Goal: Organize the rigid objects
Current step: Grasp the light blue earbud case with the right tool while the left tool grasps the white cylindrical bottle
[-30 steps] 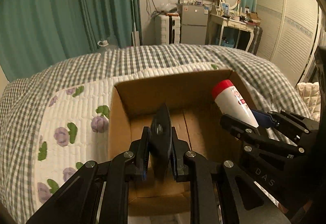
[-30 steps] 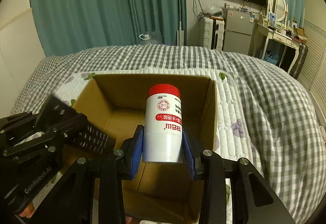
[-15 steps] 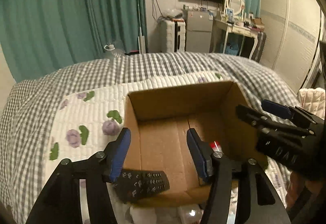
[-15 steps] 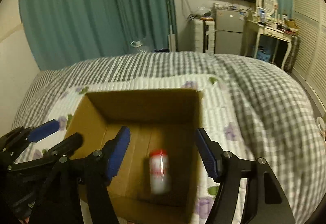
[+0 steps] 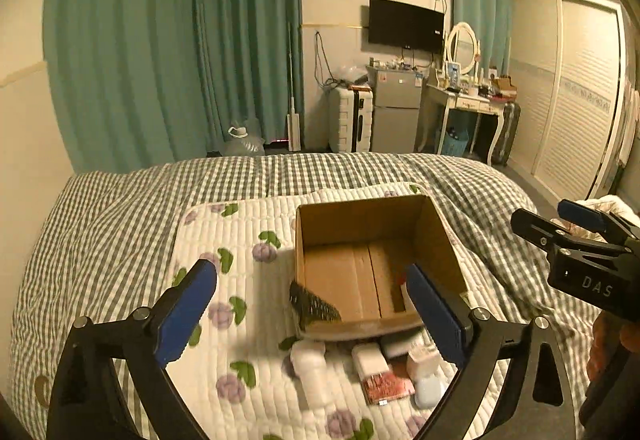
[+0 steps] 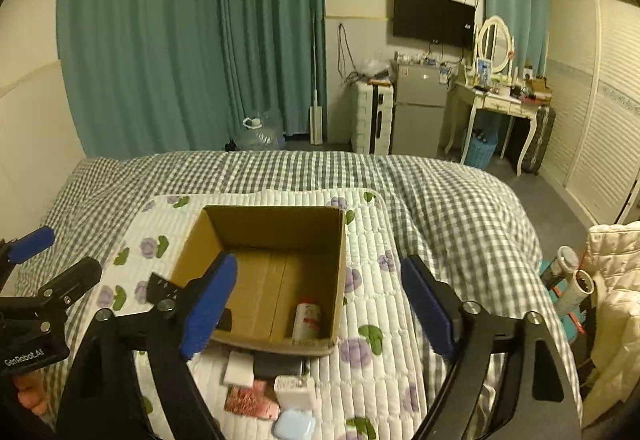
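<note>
Closest to us, both tongs are spread wide with nothing in them: left gripper [image 5: 312,304] and right gripper [image 6: 324,304]. Just past them there's a little pile of white containers [image 5: 372,360] on the floral quilt [image 5: 236,228], right up against the near wall of the cardboard box [image 6: 276,216]. Inside we've got the red-capped bottle [image 6: 307,320] lying in the near right corner, and the black remote [image 5: 314,306] leaning on the near left edge.

- Bed [image 6: 460,200], covered in grey check.
- Floral quilted pad [image 6: 372,320] spread on it.
- On the pad: open cardboard box [image 6: 338,280], small packets [image 6: 288,392] just beside its near edge.
</note>
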Demonstrator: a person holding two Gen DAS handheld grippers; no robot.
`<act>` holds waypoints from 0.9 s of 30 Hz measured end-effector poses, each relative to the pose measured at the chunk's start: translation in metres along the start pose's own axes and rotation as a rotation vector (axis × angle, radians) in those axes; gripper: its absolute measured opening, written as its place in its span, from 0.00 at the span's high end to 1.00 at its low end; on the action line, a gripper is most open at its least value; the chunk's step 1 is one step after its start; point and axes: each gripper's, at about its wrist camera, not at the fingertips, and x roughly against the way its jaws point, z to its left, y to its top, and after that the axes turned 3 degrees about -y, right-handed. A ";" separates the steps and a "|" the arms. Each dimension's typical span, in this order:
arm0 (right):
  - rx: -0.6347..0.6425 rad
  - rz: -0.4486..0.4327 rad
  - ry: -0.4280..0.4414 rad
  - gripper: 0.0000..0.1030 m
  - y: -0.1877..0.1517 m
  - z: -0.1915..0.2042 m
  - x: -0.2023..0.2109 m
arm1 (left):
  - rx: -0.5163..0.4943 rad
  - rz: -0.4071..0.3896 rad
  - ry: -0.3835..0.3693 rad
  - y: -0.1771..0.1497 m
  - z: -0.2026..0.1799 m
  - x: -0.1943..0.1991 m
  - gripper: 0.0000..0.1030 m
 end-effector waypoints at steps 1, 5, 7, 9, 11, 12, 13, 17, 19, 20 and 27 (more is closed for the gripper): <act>0.000 -0.006 -0.003 0.12 -0.003 0.001 0.007 | 0.003 0.000 0.000 -0.004 0.001 0.004 0.05; 0.007 -0.008 -0.018 0.10 -0.021 0.008 0.030 | 0.015 0.004 0.010 -0.021 0.006 0.013 0.04; 0.007 0.001 -0.019 0.09 -0.032 0.011 0.032 | 0.024 0.011 0.014 -0.032 0.009 0.014 0.02; 0.009 0.022 -0.017 0.08 -0.043 0.014 0.028 | 0.038 0.031 0.020 -0.046 0.012 0.008 0.02; 0.009 0.053 -0.017 0.08 -0.058 0.014 0.018 | 0.051 0.058 0.025 -0.060 0.016 -0.004 0.02; 0.008 0.067 -0.015 0.08 -0.064 0.015 0.011 | 0.053 0.068 0.027 -0.065 0.017 -0.009 0.02; 0.008 0.085 -0.013 0.08 -0.071 0.016 0.004 | 0.054 0.084 0.031 -0.071 0.018 -0.016 0.02; 0.027 0.172 -0.026 0.08 -0.104 0.020 -0.031 | 0.066 0.133 0.046 -0.099 0.022 -0.043 0.02; 0.035 0.214 -0.038 0.08 -0.121 0.019 -0.049 | 0.084 0.165 0.038 -0.110 0.025 -0.056 0.02; 0.033 0.245 -0.039 0.08 -0.131 0.019 -0.059 | 0.092 0.185 0.038 -0.117 0.026 -0.064 0.02; 0.039 0.426 -0.033 0.10 -0.183 0.020 -0.110 | 0.074 0.248 0.049 -0.142 0.020 -0.086 0.02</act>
